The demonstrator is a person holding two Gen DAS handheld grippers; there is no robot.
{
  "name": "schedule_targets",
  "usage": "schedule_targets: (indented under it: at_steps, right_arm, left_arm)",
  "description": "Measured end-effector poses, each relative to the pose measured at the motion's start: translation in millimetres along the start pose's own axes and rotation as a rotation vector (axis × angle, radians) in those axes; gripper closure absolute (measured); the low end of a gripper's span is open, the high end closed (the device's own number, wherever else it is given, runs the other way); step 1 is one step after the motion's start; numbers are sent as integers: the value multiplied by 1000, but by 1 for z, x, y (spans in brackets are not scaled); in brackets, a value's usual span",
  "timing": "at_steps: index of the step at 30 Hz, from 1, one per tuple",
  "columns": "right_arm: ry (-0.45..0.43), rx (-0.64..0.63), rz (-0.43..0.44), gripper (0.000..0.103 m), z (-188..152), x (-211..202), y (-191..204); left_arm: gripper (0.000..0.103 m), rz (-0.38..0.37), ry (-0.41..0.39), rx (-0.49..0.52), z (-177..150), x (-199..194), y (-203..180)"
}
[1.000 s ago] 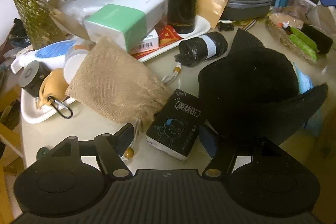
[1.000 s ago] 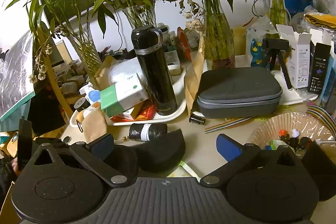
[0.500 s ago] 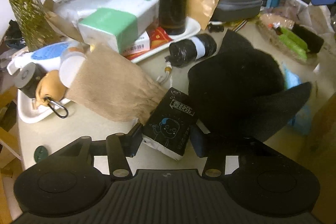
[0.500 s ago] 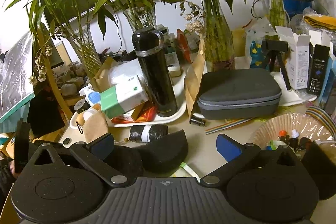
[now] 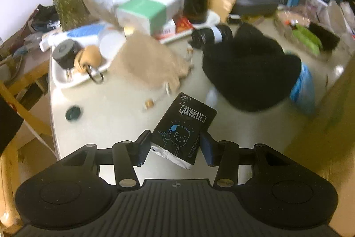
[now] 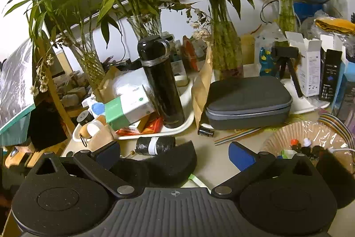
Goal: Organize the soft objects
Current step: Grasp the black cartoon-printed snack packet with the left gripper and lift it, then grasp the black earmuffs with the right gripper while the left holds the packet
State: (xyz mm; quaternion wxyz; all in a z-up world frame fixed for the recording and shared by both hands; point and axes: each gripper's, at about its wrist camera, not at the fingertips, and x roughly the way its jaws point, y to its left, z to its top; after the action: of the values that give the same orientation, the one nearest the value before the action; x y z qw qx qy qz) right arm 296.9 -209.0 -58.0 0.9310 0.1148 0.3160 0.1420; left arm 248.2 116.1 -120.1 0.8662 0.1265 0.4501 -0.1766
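Left hand-held gripper (image 5: 175,148) clamps black tissue pack (image 5: 183,132) marked "要快乐" above bench (image 5: 115,108); right hand-held gripper (image 6: 175,154) gapes empty.

The pale surface (image 5: 124,117) carried a black hat (image 5: 250,68), a tan pouch (image 5: 150,59), white trays (image 5: 66,79) and a black roll (image 5: 210,34).

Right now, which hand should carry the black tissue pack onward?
Left: the left gripper has its jaws shut on the tissue pack, lifted off the table. The right gripper is open, empty.
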Motion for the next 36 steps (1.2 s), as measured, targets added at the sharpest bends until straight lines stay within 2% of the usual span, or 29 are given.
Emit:
schedule_targets:
  at_steps: [3,7,12,17,20,21,23,29,34,36]
  right_arm:
    - [1,13,-6,0,0,0,0]
    - [5,-9,-71,0,-1,2,3]
    - [14,22,-76,0,-1,4,-2]
    - [24,5,-84,0,-2,7,-2]
    - [26,-6,-97,0,-3,9,-2]
    - [30,-9,-103,0,-4,10,-3]
    - [46,-19,-112,0,-5,14,-4]
    - [74,-39,-92,0,-6,20,-7]
    - [140,-52,-59,0,-7,34,-10]
    - [168,-45,-16,0,-8,40,-10]
  left_arm:
    - [53,-6,45,16,-9,2,-1]
    - [47,0,106,44,-17,12,-1]
    - [46,-31,112,67,-14,23,-2]
    - [46,-27,129,111,-7,37,-11]
    - [47,-35,154,77,-1,41,-8]
    - [52,-23,156,56,1,41,-6]
    - [53,-7,165,-3,5,41,0]
    - [54,0,42,-133,21,11,13]
    - [54,24,-73,-138,28,-13,5]
    - [54,31,-112,-138,30,-21,2]
